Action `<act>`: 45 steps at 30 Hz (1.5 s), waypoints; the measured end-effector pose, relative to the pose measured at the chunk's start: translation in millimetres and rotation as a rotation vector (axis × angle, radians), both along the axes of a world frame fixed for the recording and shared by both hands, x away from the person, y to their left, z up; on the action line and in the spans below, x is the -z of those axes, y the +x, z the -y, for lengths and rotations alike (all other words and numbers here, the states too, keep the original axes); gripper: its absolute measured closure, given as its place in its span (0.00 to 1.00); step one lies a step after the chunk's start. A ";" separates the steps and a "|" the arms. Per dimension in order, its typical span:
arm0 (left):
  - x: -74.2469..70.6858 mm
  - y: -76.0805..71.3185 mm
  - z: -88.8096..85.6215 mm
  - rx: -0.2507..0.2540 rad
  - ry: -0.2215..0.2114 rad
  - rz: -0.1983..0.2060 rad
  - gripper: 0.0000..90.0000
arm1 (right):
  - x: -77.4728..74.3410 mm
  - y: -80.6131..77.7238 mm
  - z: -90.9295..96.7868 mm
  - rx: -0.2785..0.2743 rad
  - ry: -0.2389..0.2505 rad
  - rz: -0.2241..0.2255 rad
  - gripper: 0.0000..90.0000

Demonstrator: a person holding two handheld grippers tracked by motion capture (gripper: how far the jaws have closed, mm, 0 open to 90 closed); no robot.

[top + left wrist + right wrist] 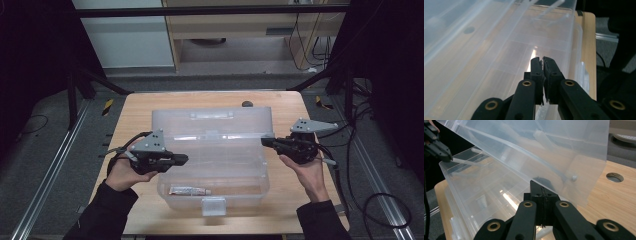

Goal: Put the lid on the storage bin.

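**Clear plastic box stood open between two closed grippers**

Translucent plastic made up the storage box [212,165], which sat in the middle of the wooden desk [130,107] with its lid [212,120] raised toward the far side. A small tube [189,190] lay on the box floor near the front wall, close to the front latch [214,205].

The chief risk, as a judgement, lay with the lid: it looked to be standing only partly open, leaning over the box in the right gripper view, and a nudge from either side could have dropped it shut or pushed the light box across the smooth desk. The jaws were also close to thin walls, so a careless sweep could have snagged a rim and tipped the box.

The left gripper [181,159] was held at the box's left wall, pointing inward across the rim, the left hand [122,172] cradling it from below with the palm turned up. Its jaws were pressed together with nothing between them. The right gripper [266,142] pointed inward at the right end of the box, near the lid's corner, the right hand [307,172] under it in a similar cradle. Its jaws met on a closed seam; whether they pinched the lid's edge could not be told
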State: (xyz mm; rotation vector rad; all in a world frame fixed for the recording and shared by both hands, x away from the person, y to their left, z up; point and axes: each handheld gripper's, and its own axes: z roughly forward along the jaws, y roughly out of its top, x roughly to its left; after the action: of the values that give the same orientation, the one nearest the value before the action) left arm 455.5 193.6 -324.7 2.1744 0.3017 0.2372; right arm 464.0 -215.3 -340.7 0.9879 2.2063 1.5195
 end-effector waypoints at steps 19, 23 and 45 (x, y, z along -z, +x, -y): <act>16.2 1.7 -67.3 -0.198 -0.121 -0.051 1.00 | 5.4 -6.8 1.3 -0.027 -0.020 -0.023 1.00; 17.3 3.6 -70.8 -0.219 -0.122 -0.060 1.00 | 7.4 -7.9 0.6 -0.030 -0.027 -0.029 1.00; 35.3 -12.5 -81.4 -0.259 -0.104 -0.084 1.00 | 24.6 -29.3 12.7 -0.024 -0.086 -0.050 1.00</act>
State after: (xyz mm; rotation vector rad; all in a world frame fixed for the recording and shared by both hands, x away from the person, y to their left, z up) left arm 443.0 275.0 -360.0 2.0436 0.6318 0.2691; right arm 434.7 -228.1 -365.3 0.9866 2.3046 1.4114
